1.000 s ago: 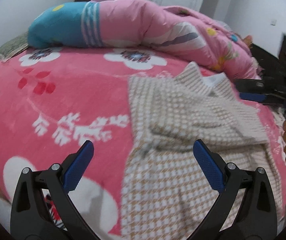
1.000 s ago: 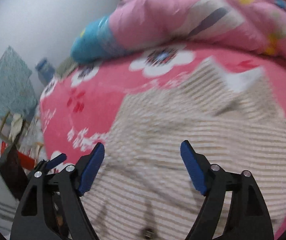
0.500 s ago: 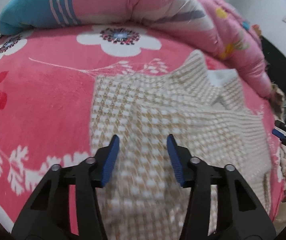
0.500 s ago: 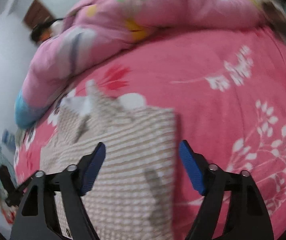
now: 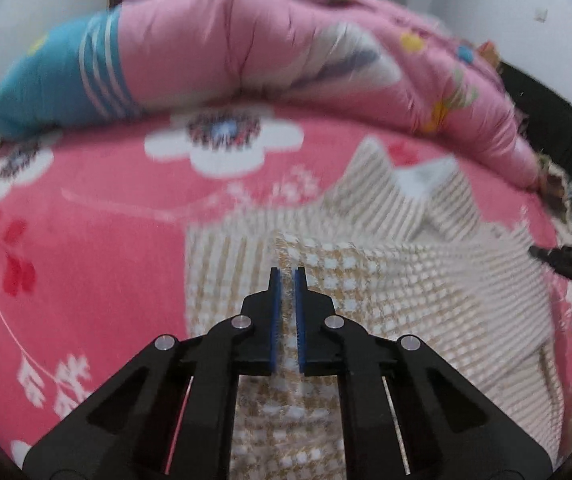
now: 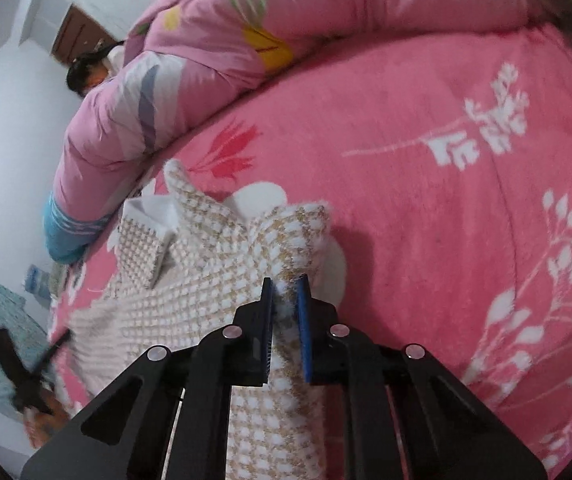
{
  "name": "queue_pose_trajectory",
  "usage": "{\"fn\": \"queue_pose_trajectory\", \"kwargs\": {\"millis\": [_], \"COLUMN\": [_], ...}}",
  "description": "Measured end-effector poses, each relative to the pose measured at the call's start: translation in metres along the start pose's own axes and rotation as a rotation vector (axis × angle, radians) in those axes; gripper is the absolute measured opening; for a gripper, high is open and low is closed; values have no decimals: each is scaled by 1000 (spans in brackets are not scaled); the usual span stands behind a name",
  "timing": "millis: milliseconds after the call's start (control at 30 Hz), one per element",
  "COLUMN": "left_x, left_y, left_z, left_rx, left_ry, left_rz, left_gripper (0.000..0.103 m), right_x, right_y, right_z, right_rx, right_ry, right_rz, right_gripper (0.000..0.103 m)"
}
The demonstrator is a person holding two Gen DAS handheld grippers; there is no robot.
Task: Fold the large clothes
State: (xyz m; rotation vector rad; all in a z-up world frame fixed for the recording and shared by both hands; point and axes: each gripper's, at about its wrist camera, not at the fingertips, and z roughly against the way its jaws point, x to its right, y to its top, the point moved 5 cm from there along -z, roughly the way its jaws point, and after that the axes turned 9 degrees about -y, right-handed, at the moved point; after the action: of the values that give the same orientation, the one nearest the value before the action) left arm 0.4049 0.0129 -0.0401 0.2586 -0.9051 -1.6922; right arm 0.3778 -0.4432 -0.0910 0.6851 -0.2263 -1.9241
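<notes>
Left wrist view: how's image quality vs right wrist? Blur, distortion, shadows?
Left wrist: motion-smeared across the quilt and checked garment, only the left gripper sharp. Right wrist: crisper, garment weave readable, a soft shadow on the pink blanket beside the right gripper. Both: heavy fisheye curvature, dark vignette corners.

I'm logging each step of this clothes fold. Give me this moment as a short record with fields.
surface: pink floral blanket on a bed
garment: beige-and-white checked garment, lying partly bunched
left tongs: shut on the garment's cloth
right tongs: shut on a lifted corner of the garment
background: rolled pink quilt behind the garment
fold: not yet made
</notes>
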Motion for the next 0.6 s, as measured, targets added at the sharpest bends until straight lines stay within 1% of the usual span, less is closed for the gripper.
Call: {"fn": "queue_pose_trajectory", "kwargs": {"millis": [67, 167, 200, 233, 267, 300, 333, 367, 400, 433, 500, 533, 567, 600], "left_x": [-6, -27, -35, -39, -40, -40, -40, -41, -42, -42, -38, -33, -26, -17], "left_y": [5, -8, -20, -25, -31, -32, -33, -32, -30, -28, -19, -16, -12, -9], "left_z": [-3, -27, -39, -44, -46, -44, -40, -38, -33, -28, -9, -3, 3, 5], "left_rx": [0, -73, -109, -120, -111, -94, -87, -87, -81, -68, -5, 18, 40, 48], "left_ry": [35, 60, 68, 67, 61, 59, 57, 52, 54, 61, 91, 84, 61, 36], "left_rz": [1, 57, 78, 87, 91, 90, 95, 103, 110, 111, 80, 64, 44, 24], "left_gripper": [6, 6, 6, 7, 7, 9, 11, 12, 14, 17, 16, 16, 16, 16], "right_x": [-2, -2, -2, -1, 1, 3, 4, 5, 9, 11, 12, 9, 1, -12], "right_y": [0, -2, -3, -4, -4, -5, -4, -4, -2, -1, 0, 0, -3, -10], "right_z": [-2, -16, -22, -27, -29, -30, -30, -29, -23, -17, 4, 19, 31, 41], "right_rx": [8, -6, -9, -13, -12, -9, -8, -9, -2, 13, 76, 123, 167, 196], "right_ry": [-8, 4, -7, -20, -24, -21, -19, -22, -39, -50, -68, -78, -78, -64], "right_rz": [17, -3, -3, -1, -3, -7, -9, -11, -17, -20, -4, 27, 79, 152], "right_gripper": [12, 12, 13, 14, 19, 21, 26, 36, 38, 39, 39, 39, 39, 39]}}
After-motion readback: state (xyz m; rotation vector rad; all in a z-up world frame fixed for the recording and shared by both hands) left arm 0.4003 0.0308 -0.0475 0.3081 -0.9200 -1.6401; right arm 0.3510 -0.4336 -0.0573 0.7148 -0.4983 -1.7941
